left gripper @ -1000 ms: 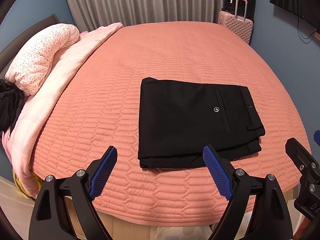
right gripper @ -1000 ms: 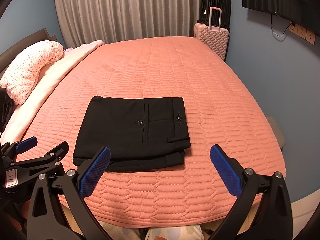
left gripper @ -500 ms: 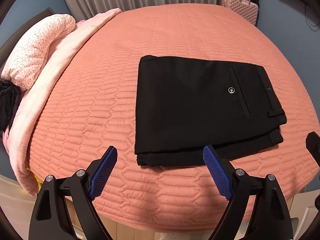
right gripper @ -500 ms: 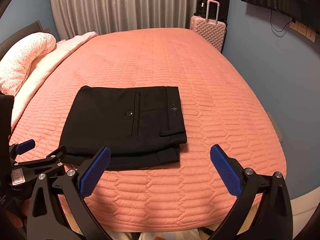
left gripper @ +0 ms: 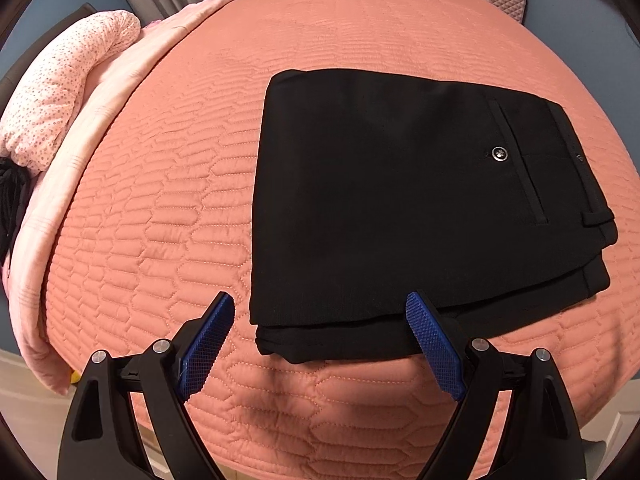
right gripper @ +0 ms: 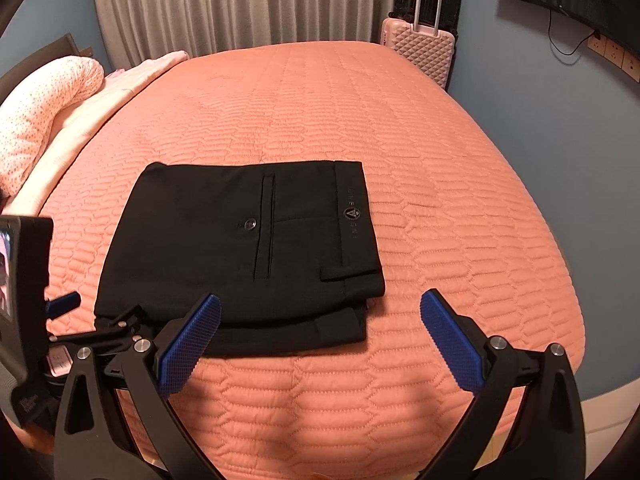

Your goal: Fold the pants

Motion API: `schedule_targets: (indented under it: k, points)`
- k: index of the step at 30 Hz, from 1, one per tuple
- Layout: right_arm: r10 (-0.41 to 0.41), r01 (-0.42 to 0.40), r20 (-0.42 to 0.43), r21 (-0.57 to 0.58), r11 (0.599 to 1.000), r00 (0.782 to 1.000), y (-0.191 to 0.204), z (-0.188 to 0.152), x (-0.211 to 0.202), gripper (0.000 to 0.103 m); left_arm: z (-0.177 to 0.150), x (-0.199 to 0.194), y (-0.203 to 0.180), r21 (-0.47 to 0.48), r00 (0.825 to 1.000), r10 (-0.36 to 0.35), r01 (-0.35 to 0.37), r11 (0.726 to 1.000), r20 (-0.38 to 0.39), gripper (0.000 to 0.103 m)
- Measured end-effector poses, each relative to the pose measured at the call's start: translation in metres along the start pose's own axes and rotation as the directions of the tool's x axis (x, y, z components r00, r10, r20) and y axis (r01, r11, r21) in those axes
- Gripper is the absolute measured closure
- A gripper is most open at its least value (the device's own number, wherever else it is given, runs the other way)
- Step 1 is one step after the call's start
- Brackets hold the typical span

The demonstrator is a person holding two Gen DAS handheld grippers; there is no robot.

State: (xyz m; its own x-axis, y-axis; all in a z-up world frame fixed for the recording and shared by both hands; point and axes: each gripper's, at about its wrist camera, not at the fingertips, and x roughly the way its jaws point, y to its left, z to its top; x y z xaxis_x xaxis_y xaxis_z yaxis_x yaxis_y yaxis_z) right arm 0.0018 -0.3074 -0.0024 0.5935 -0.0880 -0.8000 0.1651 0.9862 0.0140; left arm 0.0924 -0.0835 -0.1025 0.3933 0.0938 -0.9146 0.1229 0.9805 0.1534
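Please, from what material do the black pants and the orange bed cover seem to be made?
The black pants look like a smooth, matte woven fabric, perhaps a polyester or wool blend: crisp folded edges, no sheen. The orange bed cover looks like padded, quilted textile, probably cotton or microfibre: stitched elongated cells puff slightly between the seams.

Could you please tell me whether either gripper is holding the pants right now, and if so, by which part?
Nothing is held: the left gripper and right gripper are open above the folded black pants.
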Motion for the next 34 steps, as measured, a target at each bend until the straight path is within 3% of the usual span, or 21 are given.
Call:
schedule_targets:
  k: [20,25,29,31,34]
  points:
    - [-0.009,0.009,0.0,0.015,1.0,1.0,-0.008,0.0,-0.001,0.005,0.005,-0.003,-0.005,-0.003,1.0,-0.025,0.025,1.0,0.008,0.017]
    - [-0.012,0.012,0.001,0.015,1.0,1.0,-0.008,0.0,-0.002,0.005,0.002,-0.007,-0.009,0.028,0.999,0.004,-0.005,1.0,0.047,0.019]
    - [-0.013,0.013,0.0,0.02,1.0,1.0,-0.01,-0.001,-0.002,0.005,0.003,-0.011,-0.012,0.041,0.999,0.023,-0.025,0.999,0.035,0.019]
    - [-0.014,0.014,0.002,0.021,1.0,1.0,-0.012,0.0,-0.003,0.005,0.003,-0.012,-0.01,0.032,0.999,-0.023,0.022,0.999,0.022,0.019]
    - [-0.015,0.015,0.007,0.023,1.0,1.0,-0.013,0.0,-0.005,0.005,0.002,-0.015,-0.007,0.022,0.999,-0.027,0.027,0.999,0.025,0.019]
